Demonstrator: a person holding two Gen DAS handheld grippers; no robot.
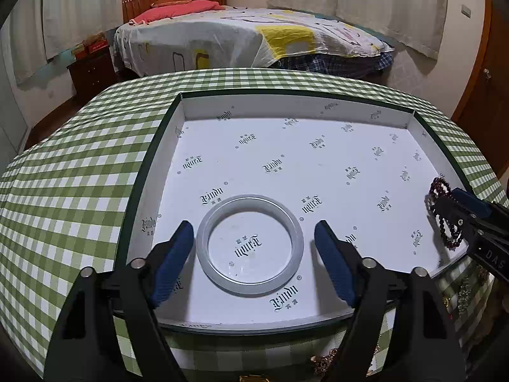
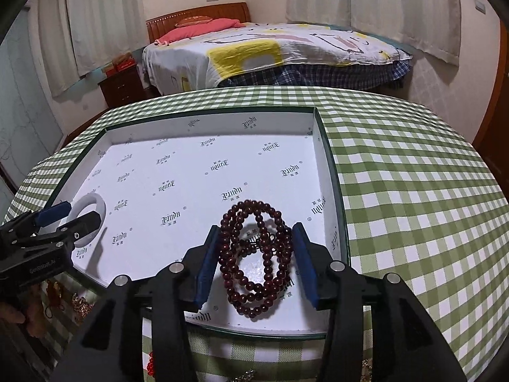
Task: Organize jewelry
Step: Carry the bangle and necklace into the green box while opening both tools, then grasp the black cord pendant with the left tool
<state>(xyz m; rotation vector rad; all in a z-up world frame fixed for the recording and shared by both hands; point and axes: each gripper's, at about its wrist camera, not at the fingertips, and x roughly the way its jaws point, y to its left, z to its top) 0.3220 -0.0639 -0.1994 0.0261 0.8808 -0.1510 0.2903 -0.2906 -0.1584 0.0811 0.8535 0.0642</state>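
In a bedroom, two hand-held grippers hang over a shallow box set on a table with a green-and-white checked cloth [image 1: 63, 172]. Nearest the lens, the left gripper [image 1: 254, 235] stands with its blue-padded jaws spread wide, a pale, milky bangle [image 1: 249, 244] lying flat on the box floor between them, with a clear gap to each pad. The bangle is a smooth, thick, unbroken ring, translucent white, near the front left corner of the box [image 1: 413, 117]. The right gripper [image 2: 256, 234] has its jaws parted too; between them rests a string of beads [image 2: 256, 254], small round dark red-brown spheres with a dull gloss, coiled in several overlapping loops near the front right of the box; the left pad sits just beside the coil, and whether it touches cannot be told. The box has dark green outer walls and a white lining printed all over with a repeated black logo. On the cloth before the box lie bits of gold-coloured jewellery [image 1: 326, 363], partly hidden. Beyond the table stands a bed [image 1: 241, 38] with a patterned white, yellow and pink cover, a red pillow [image 1: 178, 11] and a wooden headboard, with pale curtains [image 1: 391, 3] on the far walls.
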